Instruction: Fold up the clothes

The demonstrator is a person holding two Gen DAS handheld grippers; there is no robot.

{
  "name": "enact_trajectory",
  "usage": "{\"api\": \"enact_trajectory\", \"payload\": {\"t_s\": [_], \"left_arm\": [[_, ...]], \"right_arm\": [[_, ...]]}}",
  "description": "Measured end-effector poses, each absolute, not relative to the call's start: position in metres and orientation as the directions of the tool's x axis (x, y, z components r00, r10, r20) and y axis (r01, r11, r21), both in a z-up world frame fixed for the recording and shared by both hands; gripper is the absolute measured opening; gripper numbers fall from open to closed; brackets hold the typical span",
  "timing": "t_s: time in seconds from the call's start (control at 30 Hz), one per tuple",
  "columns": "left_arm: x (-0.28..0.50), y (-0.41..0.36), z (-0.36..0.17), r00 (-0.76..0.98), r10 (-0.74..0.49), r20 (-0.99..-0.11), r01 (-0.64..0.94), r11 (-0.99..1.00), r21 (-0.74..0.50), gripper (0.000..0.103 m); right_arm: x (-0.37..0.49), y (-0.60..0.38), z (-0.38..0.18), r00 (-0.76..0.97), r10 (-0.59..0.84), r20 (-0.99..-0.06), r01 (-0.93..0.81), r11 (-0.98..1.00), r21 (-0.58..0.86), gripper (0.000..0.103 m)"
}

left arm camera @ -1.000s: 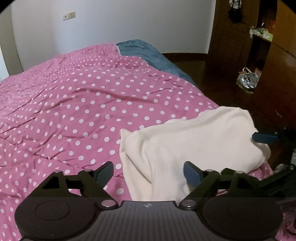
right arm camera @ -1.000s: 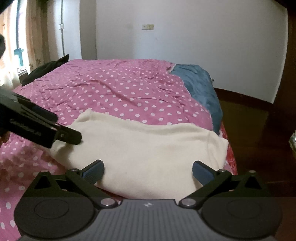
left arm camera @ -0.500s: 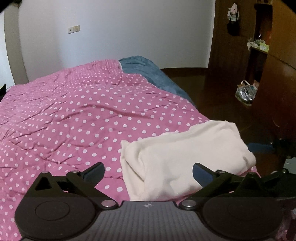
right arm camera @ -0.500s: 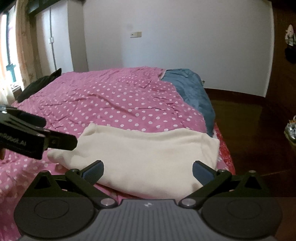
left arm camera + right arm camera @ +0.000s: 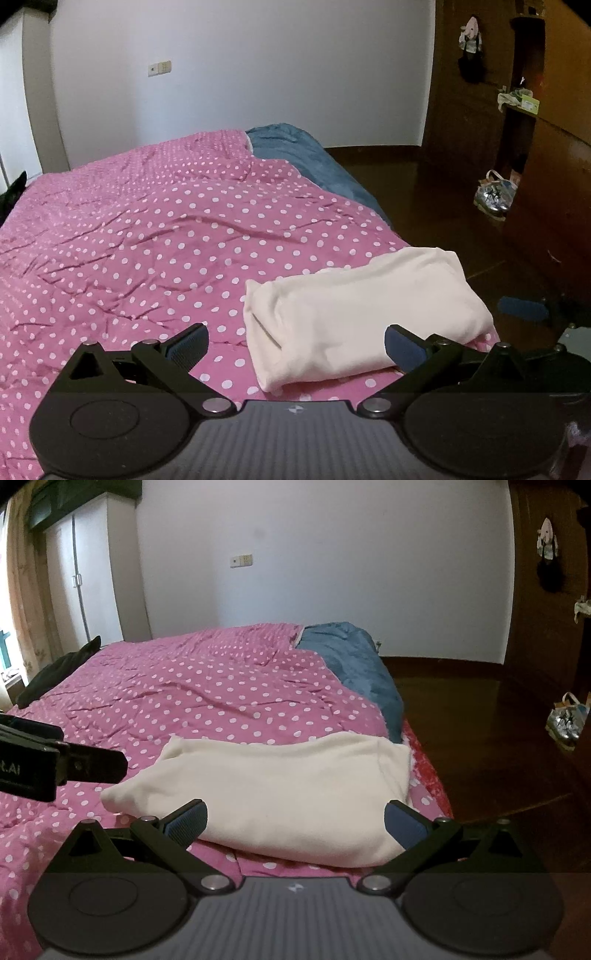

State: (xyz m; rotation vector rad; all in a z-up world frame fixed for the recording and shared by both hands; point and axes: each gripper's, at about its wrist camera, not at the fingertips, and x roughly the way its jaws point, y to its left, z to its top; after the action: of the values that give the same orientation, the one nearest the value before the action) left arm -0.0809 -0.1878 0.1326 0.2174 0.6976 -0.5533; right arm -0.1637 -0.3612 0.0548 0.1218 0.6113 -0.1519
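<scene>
Folded cream garment (image 5: 364, 317) at lower right on the bed (image 5: 155, 236), both hand-held grippers — left (image 5: 295, 343), right (image 5: 295, 821) — wide, empty.

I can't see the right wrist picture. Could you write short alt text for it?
A folded cream garment lies near the edge of a pink polka-dot bedspread, just beyond the open right tongs, which hold nothing. The left tongs reach in from the left side, and a blue blanket lies farther back.

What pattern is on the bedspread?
Pink bedspread with white polka dots, clearest in the left wrist view.
</scene>
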Motion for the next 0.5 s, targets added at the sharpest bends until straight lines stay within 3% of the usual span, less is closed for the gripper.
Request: {"api": "enact_trajectory", "payload": {"t_s": [0.5], "left_arm": [[-0.099,-0.186,0.145,0.662,-0.394,-0.638,0.541,0.84,0.042,0.103]], "right_arm": [[-0.176,-0.355,0.06,0.825,-0.097,-0.557,0.186,0.977,0.105,0.103]]}}
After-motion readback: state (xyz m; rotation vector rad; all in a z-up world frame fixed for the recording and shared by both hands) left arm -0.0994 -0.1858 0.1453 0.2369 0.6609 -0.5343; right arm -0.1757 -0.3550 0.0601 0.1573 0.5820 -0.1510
